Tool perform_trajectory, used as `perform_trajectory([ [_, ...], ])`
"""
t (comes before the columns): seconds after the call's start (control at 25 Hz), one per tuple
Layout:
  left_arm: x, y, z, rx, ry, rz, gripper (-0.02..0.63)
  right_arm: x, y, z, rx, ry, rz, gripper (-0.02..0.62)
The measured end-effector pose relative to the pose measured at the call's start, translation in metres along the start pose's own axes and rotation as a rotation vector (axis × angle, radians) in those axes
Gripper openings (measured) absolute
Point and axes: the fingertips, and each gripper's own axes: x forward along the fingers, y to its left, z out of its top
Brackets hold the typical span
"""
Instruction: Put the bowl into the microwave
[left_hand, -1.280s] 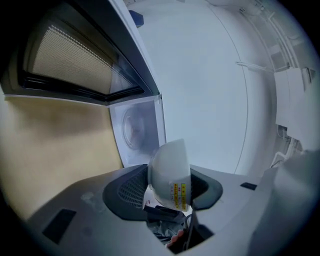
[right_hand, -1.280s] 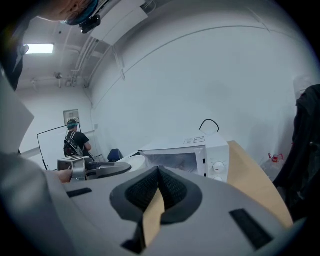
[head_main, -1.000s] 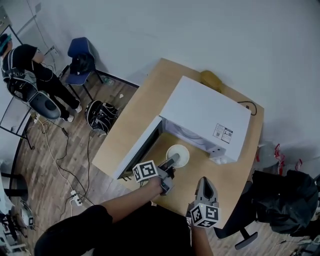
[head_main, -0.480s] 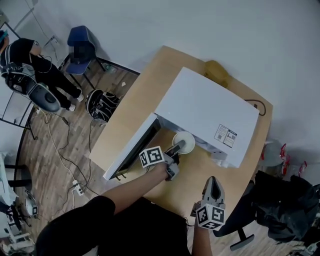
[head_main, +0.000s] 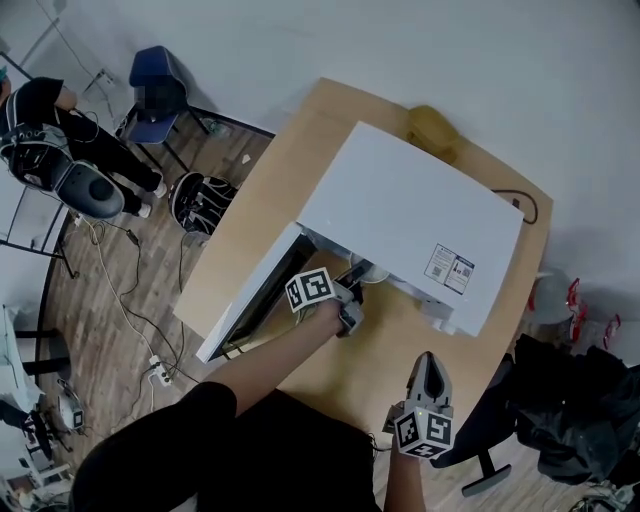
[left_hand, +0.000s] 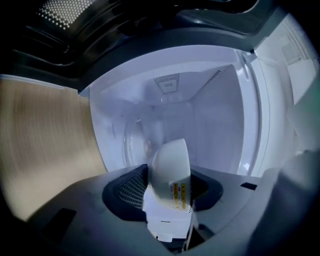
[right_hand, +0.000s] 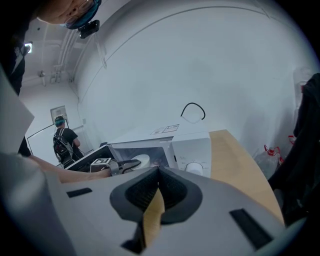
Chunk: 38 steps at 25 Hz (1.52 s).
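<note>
My left gripper (head_main: 349, 290) is pinching the white bowl (left_hand: 169, 165) by its rim. The bowl is tipped on edge, right at the mouth of the microwave (head_main: 410, 225), just under the top lip. The door (head_main: 250, 305) hangs wide open on the left, and the inner walls stand well off the bowl on both sides. My right gripper (head_main: 425, 368) hovers near the table's (head_main: 385, 350) front edge — jaws pressed together, holding nothing.

Nothing is reading legibly: label (head_main: 447, 268) on the white boxy microwave (head_main: 400, 215), sticker (left_hand: 180, 194) on the white round bowl (left_hand: 170, 162)
</note>
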Motion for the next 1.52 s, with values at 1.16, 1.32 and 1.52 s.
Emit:
perform_trajectory([
  [1.16, 0.073, 0.015, 0.031, 0.018, -0.067, 0.111, 0.187, 0.016, -0.006, -0.013, 0.073, 0.096, 0.059, 0.060],
  [1.32, 0.086, 0.017, 0.037, -0.043, -0.058, 0.097, 0.187, 0.017, -0.009, -0.018, 0.077, 0.108, 0.046, 0.060],
  [1.52, 0.095, 0.038, 0.049, -0.057, -0.056, 0.120, 0.187, 0.021, -0.012, -0.019, 0.098, 0.116, 0.028, 0.060],
])
